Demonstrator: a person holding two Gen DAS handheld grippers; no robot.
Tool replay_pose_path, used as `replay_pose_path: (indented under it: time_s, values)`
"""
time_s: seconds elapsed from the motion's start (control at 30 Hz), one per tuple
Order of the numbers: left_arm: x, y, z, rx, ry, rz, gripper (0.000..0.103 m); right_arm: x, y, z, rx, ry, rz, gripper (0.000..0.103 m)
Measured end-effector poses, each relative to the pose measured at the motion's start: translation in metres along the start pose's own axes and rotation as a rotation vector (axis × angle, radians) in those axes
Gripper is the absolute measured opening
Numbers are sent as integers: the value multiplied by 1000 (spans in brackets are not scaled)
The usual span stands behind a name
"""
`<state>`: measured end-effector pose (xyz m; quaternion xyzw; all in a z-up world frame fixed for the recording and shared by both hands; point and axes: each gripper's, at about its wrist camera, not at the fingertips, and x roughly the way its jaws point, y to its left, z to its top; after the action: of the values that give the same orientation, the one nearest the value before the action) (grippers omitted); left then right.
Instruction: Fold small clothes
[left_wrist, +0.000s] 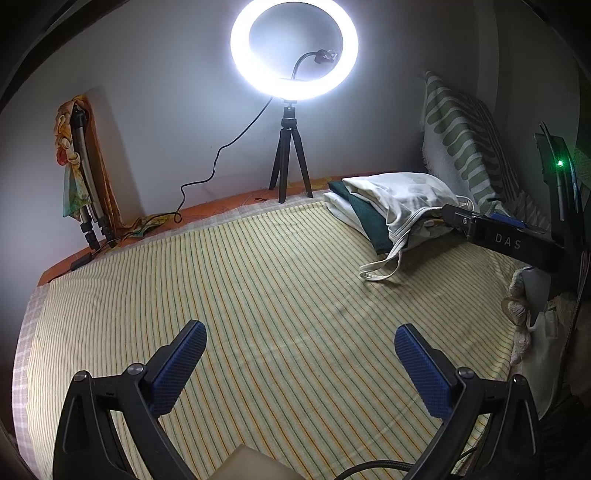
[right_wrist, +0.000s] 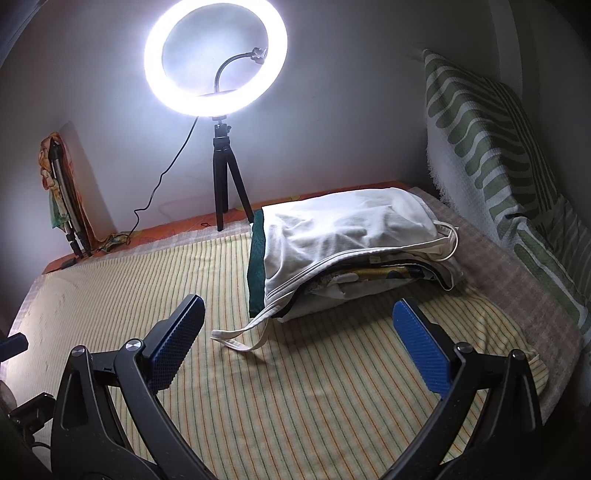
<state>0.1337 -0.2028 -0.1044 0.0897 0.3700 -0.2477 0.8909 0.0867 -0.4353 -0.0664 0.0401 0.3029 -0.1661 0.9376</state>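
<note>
A pile of small clothes lies at the far right of the striped bed sheet (left_wrist: 258, 295). On top is a white garment (right_wrist: 343, 236) with straps trailing toward me; it also shows in the left wrist view (left_wrist: 402, 199). Under it lie a dark green piece (right_wrist: 257, 273) and a printed piece (right_wrist: 373, 275). My right gripper (right_wrist: 299, 321) is open and empty, just in front of the pile, above the loose straps (right_wrist: 240, 338). My left gripper (left_wrist: 301, 341) is open and empty over bare sheet, well left of the pile. The right gripper's body (left_wrist: 513, 242) shows beside the pile.
A lit ring light (left_wrist: 294, 48) on a small tripod (left_wrist: 290, 162) stands at the far edge, its cable (left_wrist: 207, 177) trailing left. A green-patterned pillow (right_wrist: 491, 147) leans on the wall at right. A folded tripod and a cloth (left_wrist: 79, 166) stand at far left.
</note>
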Motion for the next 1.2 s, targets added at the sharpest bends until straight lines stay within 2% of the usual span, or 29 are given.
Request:
replay_pose_path:
  time_s: [1.2]
  values:
    - [-4, 2, 3, -6, -10, 3, 103, 2, 1, -1, -1, 5, 11, 103]
